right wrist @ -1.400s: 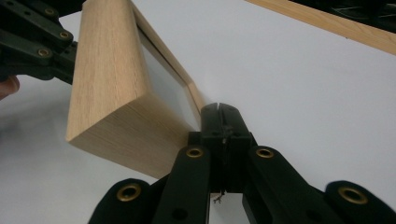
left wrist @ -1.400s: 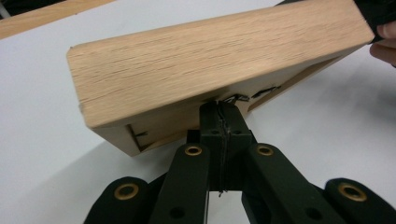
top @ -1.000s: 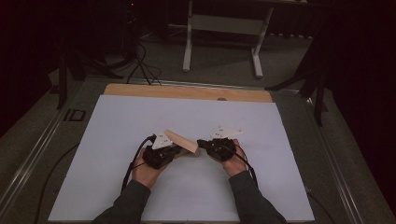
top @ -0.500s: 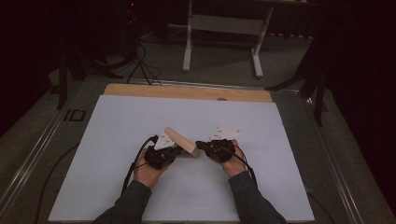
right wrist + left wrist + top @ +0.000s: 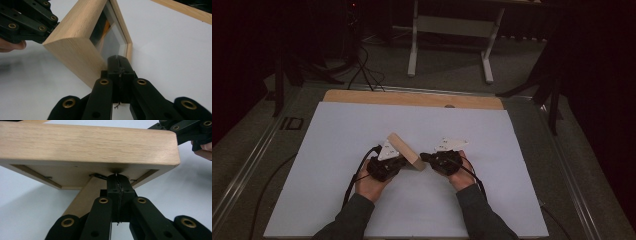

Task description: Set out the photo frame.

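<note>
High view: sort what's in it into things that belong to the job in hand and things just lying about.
Part of the job:
- wooden picture frame, tilted up on the white sheet
- left hand-held gripper, shut, at the frame's back
- right hand-held gripper, shut, at the frame's glazed front

Just there:
- white sheet covering the table
- wooden board edge at the far side
- white table legs on the floor beyond

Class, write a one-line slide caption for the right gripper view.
Shut right gripper at the glazed front of a tilted wooden picture frame on a white table.

Both arms reach in over the table. The left gripper (image 5: 404, 161) and right gripper (image 5: 426, 157) point toward each other, jaws closed tight.
</note>
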`<state>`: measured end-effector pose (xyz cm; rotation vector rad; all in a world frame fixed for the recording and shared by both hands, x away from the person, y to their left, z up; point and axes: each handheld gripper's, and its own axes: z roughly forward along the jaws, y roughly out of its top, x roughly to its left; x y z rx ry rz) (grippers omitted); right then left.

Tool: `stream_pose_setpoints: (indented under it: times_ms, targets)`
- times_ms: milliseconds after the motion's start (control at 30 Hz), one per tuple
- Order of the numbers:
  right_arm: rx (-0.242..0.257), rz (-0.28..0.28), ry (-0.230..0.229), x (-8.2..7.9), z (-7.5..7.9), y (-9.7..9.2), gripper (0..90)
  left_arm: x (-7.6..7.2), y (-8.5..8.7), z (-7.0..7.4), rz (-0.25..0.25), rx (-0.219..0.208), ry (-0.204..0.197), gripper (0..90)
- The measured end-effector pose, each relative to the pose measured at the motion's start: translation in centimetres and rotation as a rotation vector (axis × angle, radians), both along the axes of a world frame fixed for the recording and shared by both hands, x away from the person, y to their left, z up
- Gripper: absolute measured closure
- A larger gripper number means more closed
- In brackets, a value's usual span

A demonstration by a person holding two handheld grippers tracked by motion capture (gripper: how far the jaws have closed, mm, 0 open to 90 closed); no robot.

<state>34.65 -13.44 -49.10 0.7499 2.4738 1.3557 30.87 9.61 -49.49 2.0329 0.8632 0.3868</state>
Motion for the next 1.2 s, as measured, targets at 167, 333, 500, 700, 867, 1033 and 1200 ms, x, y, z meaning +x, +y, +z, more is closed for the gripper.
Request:
stream_pose_setpoints:
  times_ms: [167, 333, 500, 700, 867, 1033, 1200]
  targets:
    - [-0.008, 0.008, 0.005, -0.1, -0.2, 0.2, 89.9, 0.0, -0.1, -0.1, 0.000, 0.004, 0.004, 89.7]
    - [-0.010, 0.011, 0.006, -0.2, -0.2, 0.3, 89.9, 0.0, 0.0, -0.1, 0.002, 0.005, 0.007, 89.7]
    - [-0.009, 0.020, 0.008, -0.3, -0.2, 0.5, 89.8, 0.1, 0.1, -0.2, 0.007, 0.005, 0.011, 89.7]
    - [-0.005, 0.031, 0.013, -0.5, -0.3, 0.8, 89.8, 0.3, 0.4, -0.3, 0.023, -0.012, 0.020, 89.7]
    - [-0.002, 0.033, 0.012, -0.5, -0.3, 0.9, 89.9, 0.4, 0.6, -0.3, 0.029, -0.021, 0.024, 89.7]
    - [-0.005, 0.041, 0.008, -0.7, -0.3, 1.3, 89.8, 0.7, 0.9, -0.4, 0.041, -0.031, 0.032, 89.7]
    - [-0.003, 0.044, 0.007, -0.9, -0.4, 1.6, 89.8, 0.8, 1.2, -0.5, 0.053, -0.037, 0.038, 89.7]
